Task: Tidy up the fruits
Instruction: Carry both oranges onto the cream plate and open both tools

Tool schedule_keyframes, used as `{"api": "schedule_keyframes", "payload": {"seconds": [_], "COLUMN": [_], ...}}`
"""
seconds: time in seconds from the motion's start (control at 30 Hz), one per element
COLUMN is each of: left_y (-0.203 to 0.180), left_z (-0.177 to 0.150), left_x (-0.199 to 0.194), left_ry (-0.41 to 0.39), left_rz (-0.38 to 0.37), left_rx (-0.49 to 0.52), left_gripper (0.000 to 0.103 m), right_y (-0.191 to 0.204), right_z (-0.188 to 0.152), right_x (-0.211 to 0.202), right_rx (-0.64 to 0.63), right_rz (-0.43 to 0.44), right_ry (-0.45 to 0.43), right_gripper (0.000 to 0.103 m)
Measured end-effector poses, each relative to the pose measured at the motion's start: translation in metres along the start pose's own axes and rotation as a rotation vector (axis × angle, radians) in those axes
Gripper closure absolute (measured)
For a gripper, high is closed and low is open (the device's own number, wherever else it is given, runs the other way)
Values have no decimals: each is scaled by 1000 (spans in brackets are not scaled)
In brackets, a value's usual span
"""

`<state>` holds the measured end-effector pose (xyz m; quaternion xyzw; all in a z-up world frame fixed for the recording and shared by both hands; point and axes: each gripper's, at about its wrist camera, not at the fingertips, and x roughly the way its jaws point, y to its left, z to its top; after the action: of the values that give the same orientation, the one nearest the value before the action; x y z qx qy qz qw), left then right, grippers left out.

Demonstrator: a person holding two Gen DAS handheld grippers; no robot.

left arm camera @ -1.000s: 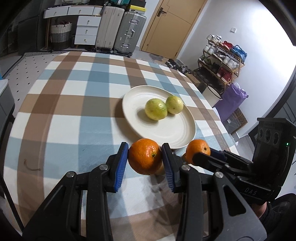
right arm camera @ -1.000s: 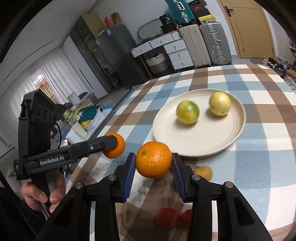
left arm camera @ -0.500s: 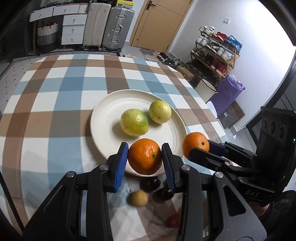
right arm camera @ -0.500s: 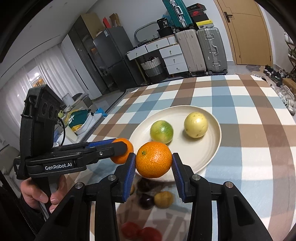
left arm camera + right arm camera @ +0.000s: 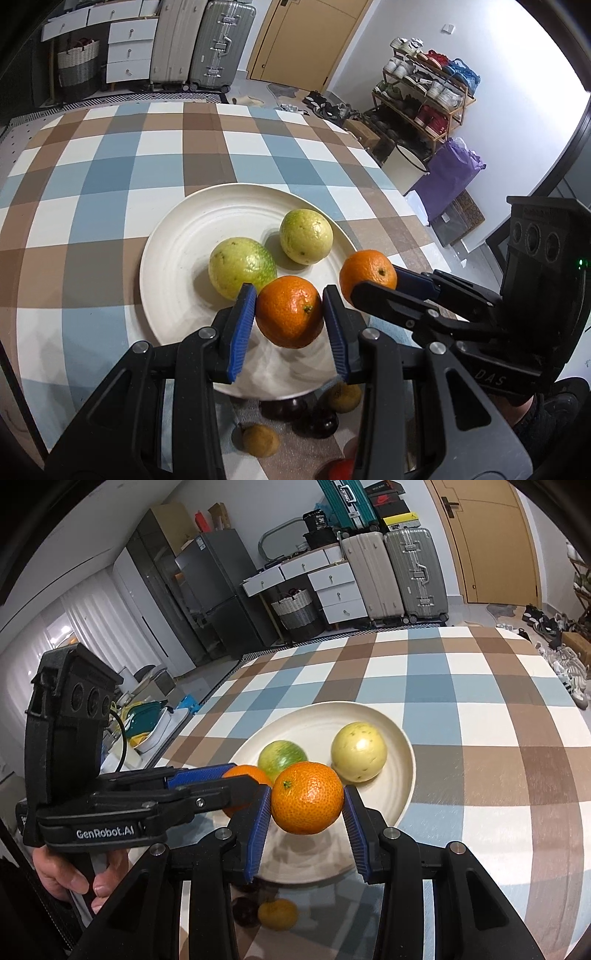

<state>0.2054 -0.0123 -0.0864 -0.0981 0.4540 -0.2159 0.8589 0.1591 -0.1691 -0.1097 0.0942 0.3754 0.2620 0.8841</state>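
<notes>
Oranges are what's in play, one clamped in each tool, both hanging over the near edge of the cream plate (image 5: 173,280).

Left wrist view: the left tool (image 5: 290,325) is clenched on an orange (image 5: 288,317), blue pads pressed to its sides, above the plate's near part. Two yellow-green fruits (image 5: 242,267) sit on the plate just behind it, touching or nearly so. The right tool (image 5: 373,284) comes in from the right with its own orange over the plate's right rim. Small fruits lie on the checked table (image 5: 110,184) below the plate: a couple of brownish ones (image 5: 260,439), dark ones, something red.

Right wrist view: the right tool (image 5: 306,819) grips the second orange (image 5: 308,797), off the plate surface as far as I can tell. The left tool's orange peeks out right beside it.

My read: this is the carry-to-plate step. Next up is lowering each orange onto a bare patch and letting go without bumping the green ones or each other. They're round, so they could roll.
</notes>
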Motion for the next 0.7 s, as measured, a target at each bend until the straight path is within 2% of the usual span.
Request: {"api": "schedule_keyframes", "payload": {"seconds": [0.53,0.7], "left_y": [-1,-1], "left_z": [10,11], "left_x": [17,19], "left_ry": [25,26], "left_rz": [1,6], "left_rx": [5,6], "left_gripper": [69,69], "right_y": [-10,-10], "right_z": [12,12], "right_x": [16,15], "right_rx": [13,17], "right_rz": [9,21], "right_ry": [30,15], "right_gripper": [63,63]}}
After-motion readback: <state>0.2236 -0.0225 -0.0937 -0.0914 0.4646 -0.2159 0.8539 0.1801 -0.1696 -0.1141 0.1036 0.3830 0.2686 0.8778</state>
